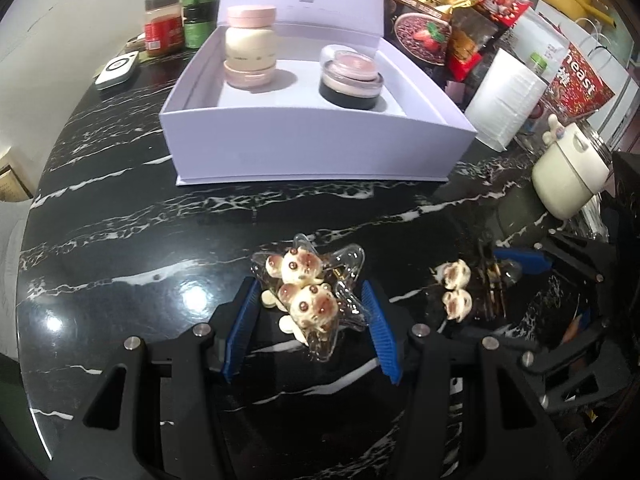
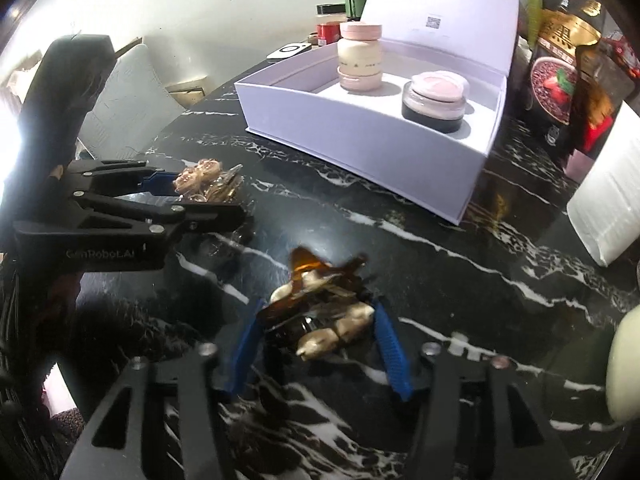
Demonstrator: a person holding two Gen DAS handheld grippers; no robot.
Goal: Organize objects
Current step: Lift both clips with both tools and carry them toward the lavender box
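Between the blue pads of our left gripper (image 1: 310, 314) sits a clear star-shaped hair clip (image 1: 308, 292) decorated with small cream and brown animal faces. The jaws stand apart on either side of it, close to its edges, but we cannot tell whether the pads actually touch the plastic. The clip lies on the black marble table (image 1: 120, 240).

Our right gripper (image 2: 316, 336) is spread the same way around a second star-shaped clip (image 2: 320, 304), this one amber-brown with pale figures on it; it too lies between the fingers on the table, and we cannot tell whether the pads press it. In the left wrist view this second clip (image 1: 460, 288) lies just to the right of our left fingers, with the right gripper's blue pad behind it.

Straight ahead of both pairs of fingers, well beyond the clips, stands an open white gift box (image 1: 312, 144) with its lid raised at the back. Inside, a cream jar with a pink cap (image 1: 250, 50) stands on the left, and a low dark jar with a clear domed lid (image 1: 352, 78) on the right.

Past the box to the right are snack bags (image 1: 432, 20) and a white paper packet (image 1: 506, 100); a white lidded mug (image 1: 568, 172) stands nearer, at the far right. To the left of the box are a few spice jars (image 1: 162, 28) and a small white device (image 1: 118, 69).
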